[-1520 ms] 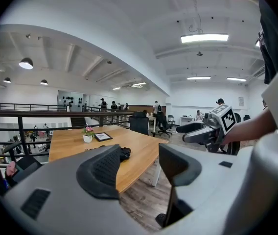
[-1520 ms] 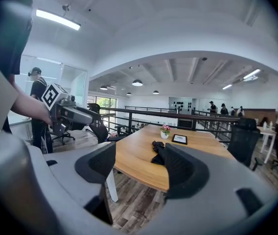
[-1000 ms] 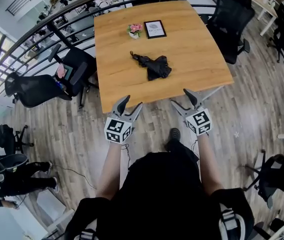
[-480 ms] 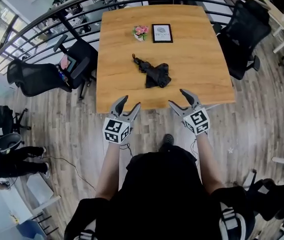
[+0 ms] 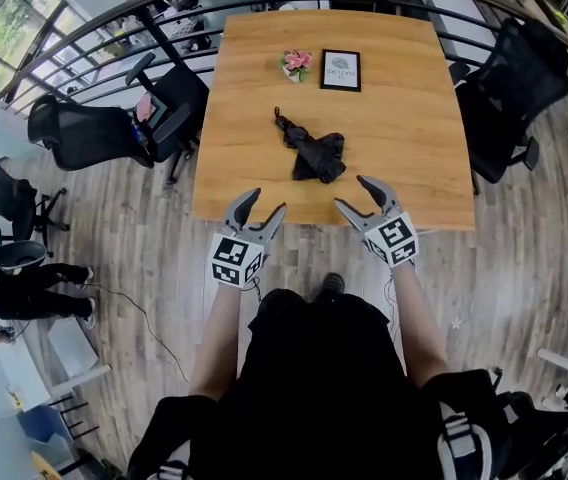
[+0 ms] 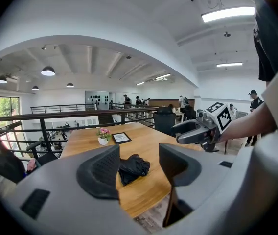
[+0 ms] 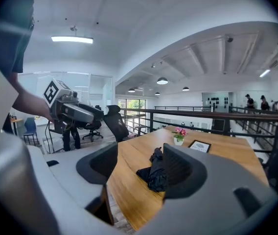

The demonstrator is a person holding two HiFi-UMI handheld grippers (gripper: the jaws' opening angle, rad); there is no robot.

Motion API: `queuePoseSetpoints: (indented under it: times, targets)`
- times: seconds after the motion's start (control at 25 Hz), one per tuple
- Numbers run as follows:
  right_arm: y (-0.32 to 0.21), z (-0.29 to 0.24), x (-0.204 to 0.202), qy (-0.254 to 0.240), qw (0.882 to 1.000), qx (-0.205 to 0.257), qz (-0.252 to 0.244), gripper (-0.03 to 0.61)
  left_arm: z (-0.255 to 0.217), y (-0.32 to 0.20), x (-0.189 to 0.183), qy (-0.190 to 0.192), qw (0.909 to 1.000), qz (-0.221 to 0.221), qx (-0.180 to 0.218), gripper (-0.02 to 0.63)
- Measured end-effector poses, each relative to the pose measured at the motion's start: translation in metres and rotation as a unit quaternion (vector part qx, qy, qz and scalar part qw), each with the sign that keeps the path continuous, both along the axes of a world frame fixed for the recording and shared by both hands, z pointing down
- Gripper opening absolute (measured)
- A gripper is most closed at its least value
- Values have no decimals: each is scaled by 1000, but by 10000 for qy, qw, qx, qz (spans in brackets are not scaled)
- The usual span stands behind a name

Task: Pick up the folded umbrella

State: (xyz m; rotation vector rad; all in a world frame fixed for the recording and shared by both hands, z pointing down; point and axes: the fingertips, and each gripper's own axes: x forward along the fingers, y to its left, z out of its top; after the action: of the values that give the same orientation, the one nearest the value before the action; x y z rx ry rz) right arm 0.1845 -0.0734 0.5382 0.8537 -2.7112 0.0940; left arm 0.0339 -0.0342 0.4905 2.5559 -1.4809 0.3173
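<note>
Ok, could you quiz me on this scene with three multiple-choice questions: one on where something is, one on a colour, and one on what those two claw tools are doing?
1. Where on the table does the folded umbrella lie?
A. hanging off its near edge
B. around its middle
C. in its far right corner

2. What colour are the flowers in the flower pot?
A. yellow
B. blue
C. pink

3. How are the left gripper and the right gripper?
A. both open and empty
B. both shut on the umbrella
C. both shut and empty

Answers:
B: bare wood shows all round the umbrella.
C: the blooms are pink.
A: each gripper's own view shows its jaws apart, touching nothing.
</note>
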Motion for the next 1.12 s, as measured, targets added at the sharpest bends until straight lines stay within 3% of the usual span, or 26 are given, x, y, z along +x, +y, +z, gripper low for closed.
queuePoseSetpoints:
  times: [0.32,1.12]
  targets:
    - [-9,14,-9,-67,9998,-162,-120,304,4,-7,-12,-63,9998,-186,-80,253]
    - [-98,23,-73,213,9990,-233,311,307,19,-114,-76,240,9993,274,-123,253]
